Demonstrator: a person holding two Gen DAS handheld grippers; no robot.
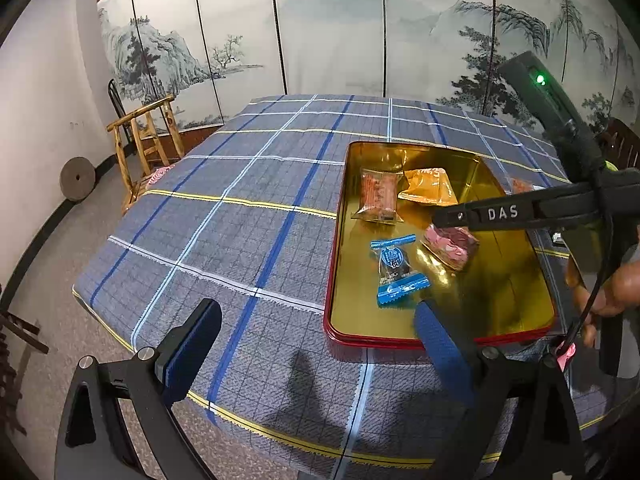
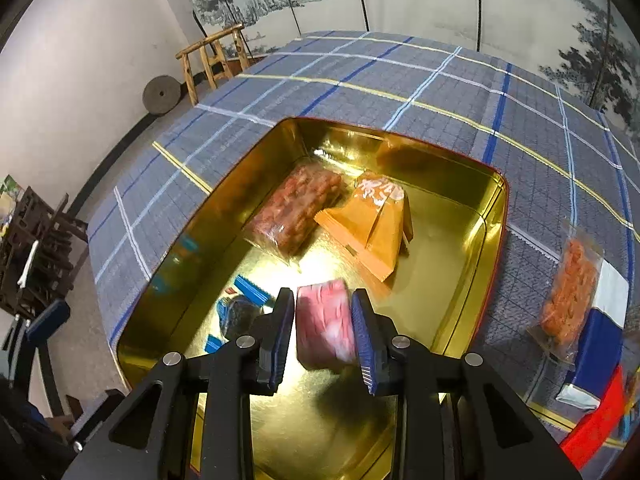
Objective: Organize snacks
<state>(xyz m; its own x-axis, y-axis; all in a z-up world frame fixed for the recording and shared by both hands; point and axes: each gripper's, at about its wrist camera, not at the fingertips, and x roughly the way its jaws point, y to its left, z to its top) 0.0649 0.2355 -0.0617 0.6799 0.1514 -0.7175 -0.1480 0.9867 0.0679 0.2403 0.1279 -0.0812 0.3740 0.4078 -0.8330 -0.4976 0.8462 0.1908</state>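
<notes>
The pink snack (image 2: 324, 322) sits clamped between the blue pads of the right tongs (image 2: 323, 334), low over the gold floor of the open tin (image 2: 460, 184), near its front half. Around it in the tin lie a blue-wrapped candy (image 2: 240, 312) just to its left, a reddish clear-wrapped bar (image 2: 296, 208) further back, and an orange packet (image 2: 372, 224) beside that bar. Outside the tin, on the checked cloth of the worktop (image 2: 360, 76), another orange-red snack bag (image 2: 568, 296) lies to the right, well apart from the others and not yet put away.

The likely trouble from here is the let-go. The pink snack looks soft and glossy, so it could cling to one pad and tip or drag as the jaws part, or land on the blue candy, which lies close. A release from too high could also send it sliding on the slick metal floor.

The right tongs are clenched narrowly on the pink snack, pads pressing both its sides. The left tongs (image 1: 316, 344) stand wide apart and hold nothing, hovering over the worktop at the tin's near rim, one pad overlapping the tin's front edge in the left view.
</notes>
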